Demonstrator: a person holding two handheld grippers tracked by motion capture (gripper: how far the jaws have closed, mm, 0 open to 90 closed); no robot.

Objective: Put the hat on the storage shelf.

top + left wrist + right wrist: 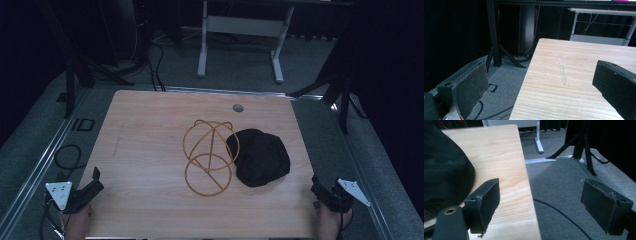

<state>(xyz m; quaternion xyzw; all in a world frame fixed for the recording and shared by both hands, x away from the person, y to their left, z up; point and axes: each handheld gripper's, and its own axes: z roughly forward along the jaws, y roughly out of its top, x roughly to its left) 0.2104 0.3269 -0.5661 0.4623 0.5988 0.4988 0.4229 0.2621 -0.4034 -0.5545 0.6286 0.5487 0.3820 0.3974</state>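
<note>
High view: a pale wooden tabletop [150, 150] carries two things near its middle, a golden wire frame [210, 157] made of hoops and straight rods, and a black cloth bundle [261, 157] that lies just to the right of the frame and touches or overlaps its right-hand hoop. The left tongs [95, 179] rest at the near left corner of the tabletop, well apart from the frame, with their jaws spread and nothing between them; the grey three-cornered plate [59, 192] sits on top, and the hand [77, 222] that holds them enters from the bottom edge. The right tongs [316, 189] hover at the near right edge, near the cloth bundle but not touching it. A small round grey fitting [238, 107] is set into the far side of the tabletop, and a white frame stand [240, 30] stands on the grey floor beyond. Left gripper view: the two black jaws of the left tongs [536, 85] stand wide apart and empty, one jaw over the floor and one over the bare wood, where a faint pale streak [562, 72] runs along the grain. Right gripper view: the right tongs [541, 205] stand wide apart, gripping nothing, and straddle the edge of the tabletop; the black cloth bundle [444, 175] lies close beside the left-hand jaw, and a dark cable [564, 217] crosses the grey floor between the jaws.
</note>
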